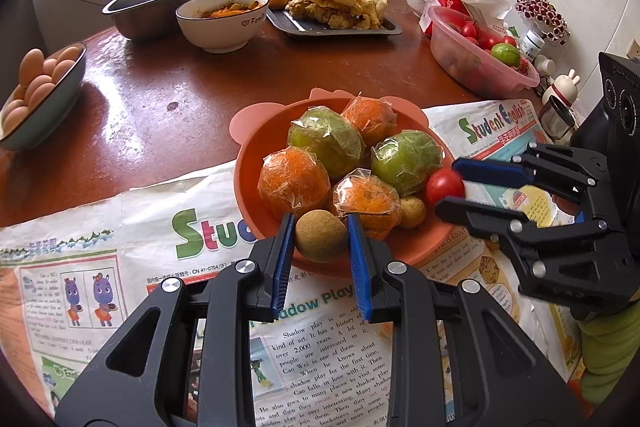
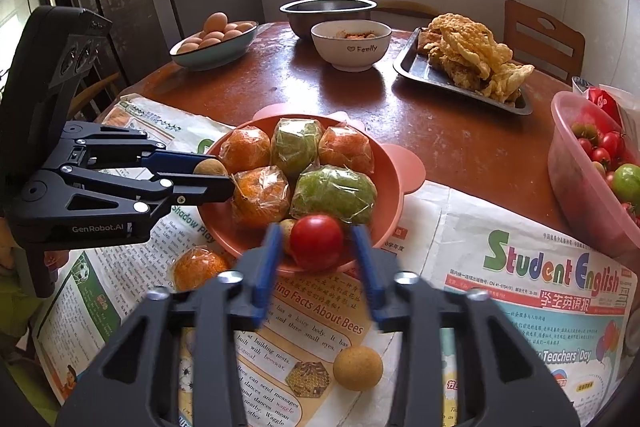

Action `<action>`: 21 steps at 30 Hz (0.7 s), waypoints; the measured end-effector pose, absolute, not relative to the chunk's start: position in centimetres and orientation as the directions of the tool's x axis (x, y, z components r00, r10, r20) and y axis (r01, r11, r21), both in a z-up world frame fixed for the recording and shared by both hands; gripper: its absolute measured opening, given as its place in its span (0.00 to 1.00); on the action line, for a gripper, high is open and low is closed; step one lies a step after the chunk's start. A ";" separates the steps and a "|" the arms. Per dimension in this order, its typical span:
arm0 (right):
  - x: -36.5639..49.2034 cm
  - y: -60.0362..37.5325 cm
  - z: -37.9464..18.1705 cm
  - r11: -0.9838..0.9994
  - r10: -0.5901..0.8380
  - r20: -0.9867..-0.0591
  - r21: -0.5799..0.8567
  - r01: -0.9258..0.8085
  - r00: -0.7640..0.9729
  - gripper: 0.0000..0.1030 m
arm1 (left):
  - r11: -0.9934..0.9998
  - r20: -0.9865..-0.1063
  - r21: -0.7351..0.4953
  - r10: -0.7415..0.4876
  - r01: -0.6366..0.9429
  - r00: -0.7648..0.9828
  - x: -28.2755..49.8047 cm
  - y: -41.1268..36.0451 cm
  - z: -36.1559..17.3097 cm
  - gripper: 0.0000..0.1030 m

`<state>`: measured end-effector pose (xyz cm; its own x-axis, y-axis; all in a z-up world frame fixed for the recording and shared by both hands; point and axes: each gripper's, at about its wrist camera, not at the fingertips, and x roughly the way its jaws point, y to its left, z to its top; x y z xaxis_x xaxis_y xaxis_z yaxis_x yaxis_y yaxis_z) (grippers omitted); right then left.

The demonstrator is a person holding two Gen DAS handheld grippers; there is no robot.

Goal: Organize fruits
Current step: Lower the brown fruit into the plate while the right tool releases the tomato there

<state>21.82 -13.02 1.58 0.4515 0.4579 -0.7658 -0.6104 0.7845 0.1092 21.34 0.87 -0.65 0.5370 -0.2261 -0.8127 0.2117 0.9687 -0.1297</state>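
An orange bowl (image 1: 248,163) on newspaper holds several plastic-wrapped oranges (image 1: 292,183) and green fruits (image 1: 326,143). My left gripper (image 1: 320,219) is shut on a brown longan (image 1: 320,237) just above the bowl's near rim. In the right wrist view that gripper (image 2: 220,173) reaches in from the left. My right gripper (image 2: 317,229) stands open around a red tomato (image 2: 316,241) lying at the bowl's (image 2: 394,187) near edge, with a gap beside the right pad. A small longan (image 2: 286,227) lies against the tomato. One wrapped orange (image 2: 196,267) and one longan (image 2: 357,367) lie on the newspaper.
A pink tub (image 2: 568,163) of small tomatoes and a green fruit stands at the right. Farther back are a bowl of eggs (image 2: 212,39), a steel bowl (image 2: 328,11), a white bowl (image 2: 352,45) and a tray of fried food (image 2: 468,67). Newspaper (image 2: 520,267) covers the table's near side.
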 end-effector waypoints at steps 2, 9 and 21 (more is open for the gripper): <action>21.8 -13.1 1.8 0.787 0.460 -0.762 0.113 -0.607 0.455 0.41 | 0.969 -0.813 -0.129 -0.226 0.212 0.537 21.3 0.8 -0.6 0.19; 21.4 -13.6 2.8 0.795 0.460 -0.748 0.106 -0.597 0.479 0.49 | 0.969 -0.810 -0.124 -0.224 0.215 0.542 21.0 0.6 -0.5 0.19; 20.6 -14.4 4.3 0.807 0.456 -0.725 0.094 -0.583 0.515 0.64 | 0.971 -0.797 -0.110 -0.215 0.213 0.565 20.3 0.7 0.6 0.25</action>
<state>20.58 -14.39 4.27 0.5152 0.4564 -0.7254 -0.5828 0.8071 0.0939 20.27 0.68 0.58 0.5646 -0.2146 -0.7970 0.2131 0.9708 -0.1104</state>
